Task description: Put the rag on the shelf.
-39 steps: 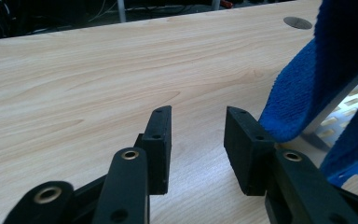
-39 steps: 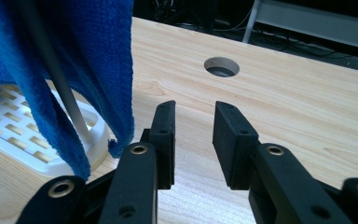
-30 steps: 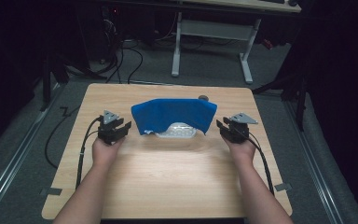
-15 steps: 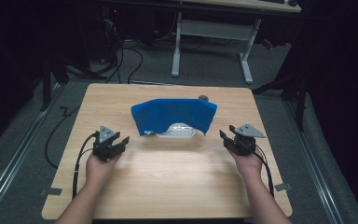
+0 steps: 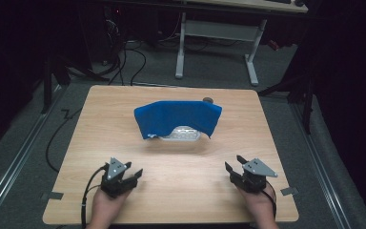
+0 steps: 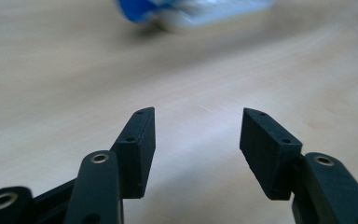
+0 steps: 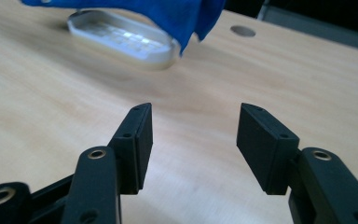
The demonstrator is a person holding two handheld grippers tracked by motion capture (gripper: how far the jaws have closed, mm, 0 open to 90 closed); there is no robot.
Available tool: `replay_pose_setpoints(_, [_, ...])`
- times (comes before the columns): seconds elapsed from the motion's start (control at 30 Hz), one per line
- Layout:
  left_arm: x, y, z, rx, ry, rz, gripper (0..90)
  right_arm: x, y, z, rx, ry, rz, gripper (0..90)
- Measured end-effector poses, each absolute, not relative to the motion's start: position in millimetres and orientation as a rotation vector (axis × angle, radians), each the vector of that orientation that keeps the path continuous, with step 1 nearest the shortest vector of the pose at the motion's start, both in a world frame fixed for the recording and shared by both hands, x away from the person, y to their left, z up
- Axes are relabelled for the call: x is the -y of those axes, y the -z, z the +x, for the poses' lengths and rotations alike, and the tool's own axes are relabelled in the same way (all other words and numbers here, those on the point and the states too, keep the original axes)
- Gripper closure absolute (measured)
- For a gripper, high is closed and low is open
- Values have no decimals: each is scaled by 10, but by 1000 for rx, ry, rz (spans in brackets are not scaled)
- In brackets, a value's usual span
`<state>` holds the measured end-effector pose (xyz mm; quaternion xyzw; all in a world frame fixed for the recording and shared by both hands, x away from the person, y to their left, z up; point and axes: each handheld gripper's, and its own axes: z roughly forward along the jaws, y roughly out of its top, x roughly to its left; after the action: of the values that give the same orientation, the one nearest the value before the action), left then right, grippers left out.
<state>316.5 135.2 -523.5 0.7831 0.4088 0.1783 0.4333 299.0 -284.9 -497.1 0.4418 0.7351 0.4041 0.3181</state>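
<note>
While both hands rest near the front edge of the desk [image 5: 181, 191], we see the left gripper [image 5: 132, 174] at the front left and the right gripper [image 5: 232, 164] at the front right, well apart from each other. Its 2 jaws stand wide apart on each gripper, having just been opening, with nothing between them (bare wood lies under the gap in both gripper views). We find the blue cloth [image 5: 178, 118] toward the middle of the desk, draped over a pale plastic tray [image 5: 181, 135] whose front rim peeks out beneath it. Cloth and tray sit well away from both grippers. From the right gripper view, the cloth [image 7: 168, 11] hangs over the tray [image 7: 121, 39], beside a round hole [image 7: 242, 31] in the desk.
</note>
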Motion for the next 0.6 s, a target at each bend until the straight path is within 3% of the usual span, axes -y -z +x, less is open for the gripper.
replay_pose_setpoints(0.27, [-866, 5307, 2921, -803, -437, 2132, 428, 2594, 5088, 2730, -2038, -1070, 1062, 412])
replay_pose_setpoints(0.6, [-1067, 5266, 3008, -895, -399, 2043, 427, 2579, 5157, 2814, -2062, -1056, 1088, 407])
